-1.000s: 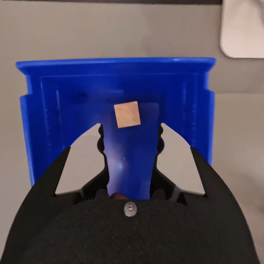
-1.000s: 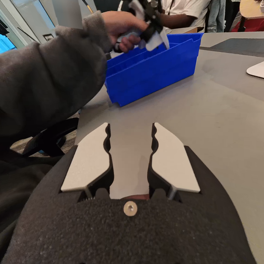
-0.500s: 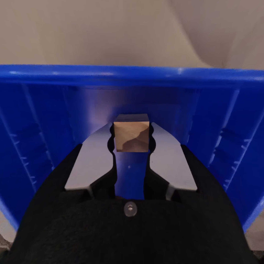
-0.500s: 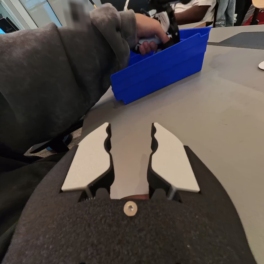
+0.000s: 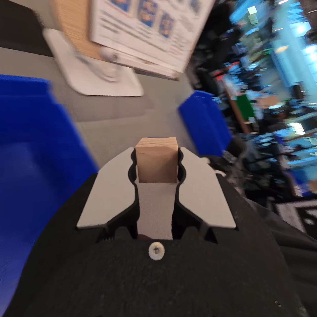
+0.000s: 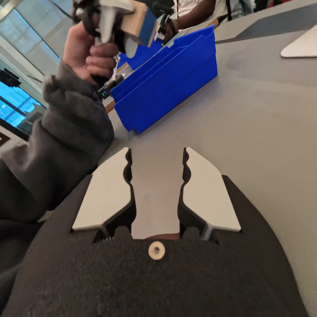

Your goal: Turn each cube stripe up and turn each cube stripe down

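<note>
My left gripper is shut on a wooden cube, both pads pressed on its sides, and holds it in the air above the blue bin. A thin blue stripe shows at the cube's far top edge. In the right wrist view the left gripper is raised at the upper left with the cube, whose blue-striped face points right. My right gripper is open and empty, low over the grey table.
The long blue bin stands on the table ahead of my right gripper. A second blue bin is right of the cube. A white monitor base stands behind. A grey sleeve crosses the left. Another person sits beyond the table.
My left gripper shut on the cube on the bin's floor, then lifted it out of the bin and swung upward. My right gripper stayed open, nearly still.
</note>
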### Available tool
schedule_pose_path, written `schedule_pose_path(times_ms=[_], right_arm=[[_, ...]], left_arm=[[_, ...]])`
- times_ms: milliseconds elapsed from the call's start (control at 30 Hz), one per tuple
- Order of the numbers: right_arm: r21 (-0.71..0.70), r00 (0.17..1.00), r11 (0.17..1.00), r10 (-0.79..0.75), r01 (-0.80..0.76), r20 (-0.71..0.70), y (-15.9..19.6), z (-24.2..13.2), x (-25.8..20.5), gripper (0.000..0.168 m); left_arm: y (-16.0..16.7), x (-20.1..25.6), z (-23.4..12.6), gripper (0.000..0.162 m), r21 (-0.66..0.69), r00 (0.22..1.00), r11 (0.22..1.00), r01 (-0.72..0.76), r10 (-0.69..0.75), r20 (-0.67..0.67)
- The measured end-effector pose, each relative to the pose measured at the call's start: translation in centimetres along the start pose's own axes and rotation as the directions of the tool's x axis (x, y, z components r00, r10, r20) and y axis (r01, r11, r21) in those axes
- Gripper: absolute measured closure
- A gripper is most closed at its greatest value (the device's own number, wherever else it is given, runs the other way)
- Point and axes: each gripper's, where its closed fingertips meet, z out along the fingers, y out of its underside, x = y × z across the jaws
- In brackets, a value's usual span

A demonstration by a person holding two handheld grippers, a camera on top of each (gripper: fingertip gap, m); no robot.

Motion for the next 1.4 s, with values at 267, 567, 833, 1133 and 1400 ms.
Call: schedule_pose_path(times_ms=[267,567,833,1133,1400], right_arm=[[0.122,0.916,0.921,0.340,-0.370,0.211,-5.2,-0.1,-2.7,0.108],[0.131,0.881,0.883,0.416,-0.451,0.226,-5.4,1.0,-2.1,0.115],[0.112,0.886,0.894,0.402,-0.434,0.230,-5.0,0.6,-1.9,0.122],[0.128,0.987,0.983,0.144,-0.134,-0.073,-8.1,-4.4,-0.5,0.122],[-0.071,0.505,0.988,-0.132,0.139,-0.853,-11.7,-26.6,7.7,0.122]], left_arm=[[5.1,9.5,7.4,0.118,-0.011,0.885,0.992,0.124,-0.116,-0.451],[9.7,11.9,12.5,0.118,-0.042,0.883,0.996,0.085,-0.095,-0.460],[9.3,11.4,12.2,0.114,0.007,0.911,1.000,0.020,-0.015,-0.412],[8.6,1.3,8.4,0.097,0.055,0.933,0.972,-0.230,0.204,0.297],[10.8,1.8,10.2,0.104,-0.066,0.942,0.975,-0.211,0.221,0.251]])
